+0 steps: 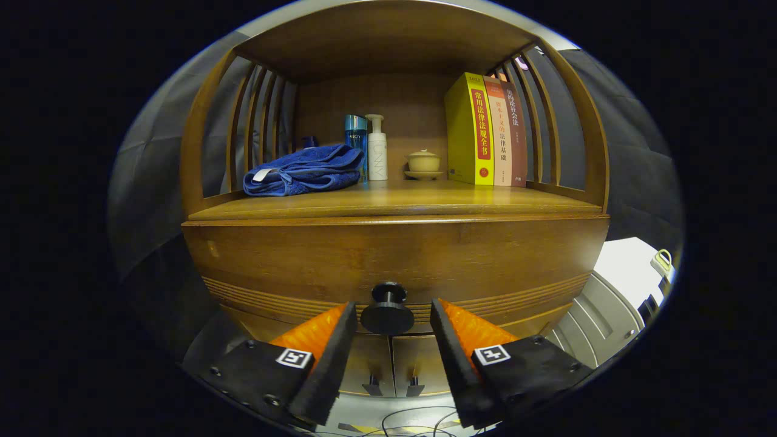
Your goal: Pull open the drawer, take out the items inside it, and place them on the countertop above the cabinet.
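Observation:
A wooden cabinet faces me, its drawer front (394, 255) closed flush under the countertop (394, 203). A round black knob (387, 311) sticks out from the lower middle of the drawer front. My gripper (393, 315) is open, one finger on either side of the knob with a small gap on each side, touching neither. What lies inside the drawer is hidden.
On the countertop sit a folded blue towel (303, 171), a blue bottle (356, 136), a white pump bottle (377, 149), a small lidded cup on a saucer (423, 164) and three upright books (485, 130). Slatted side rails flank the shelf. Two cabinet doors (391, 364) lie below the drawer; cables run on the floor.

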Motion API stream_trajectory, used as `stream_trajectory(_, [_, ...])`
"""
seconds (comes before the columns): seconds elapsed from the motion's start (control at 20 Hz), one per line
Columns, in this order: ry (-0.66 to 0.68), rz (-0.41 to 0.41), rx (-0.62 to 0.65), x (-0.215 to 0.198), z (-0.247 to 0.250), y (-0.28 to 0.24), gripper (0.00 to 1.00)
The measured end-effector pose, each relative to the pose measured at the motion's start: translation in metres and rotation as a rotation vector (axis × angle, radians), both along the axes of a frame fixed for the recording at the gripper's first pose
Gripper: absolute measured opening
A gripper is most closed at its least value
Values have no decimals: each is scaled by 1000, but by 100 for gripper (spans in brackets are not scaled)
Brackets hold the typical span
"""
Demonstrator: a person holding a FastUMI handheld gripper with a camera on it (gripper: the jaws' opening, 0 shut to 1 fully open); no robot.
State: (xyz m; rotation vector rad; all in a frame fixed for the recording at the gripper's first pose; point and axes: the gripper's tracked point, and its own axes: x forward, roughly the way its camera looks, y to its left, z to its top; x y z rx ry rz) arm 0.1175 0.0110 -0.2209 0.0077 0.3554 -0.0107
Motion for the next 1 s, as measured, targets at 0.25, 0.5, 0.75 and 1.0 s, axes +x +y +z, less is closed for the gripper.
stream_trajectory(0.25, [0,-7,15,6,-5,4,62])
stream_trajectory(0.5, [-1,-17,20,6,-7,4,50])
stream_trajectory(0.75, [3,-15,25,-13,-5,5,47])
stream_trajectory(1.0, [9,-22,31,-55,-2,7,47])
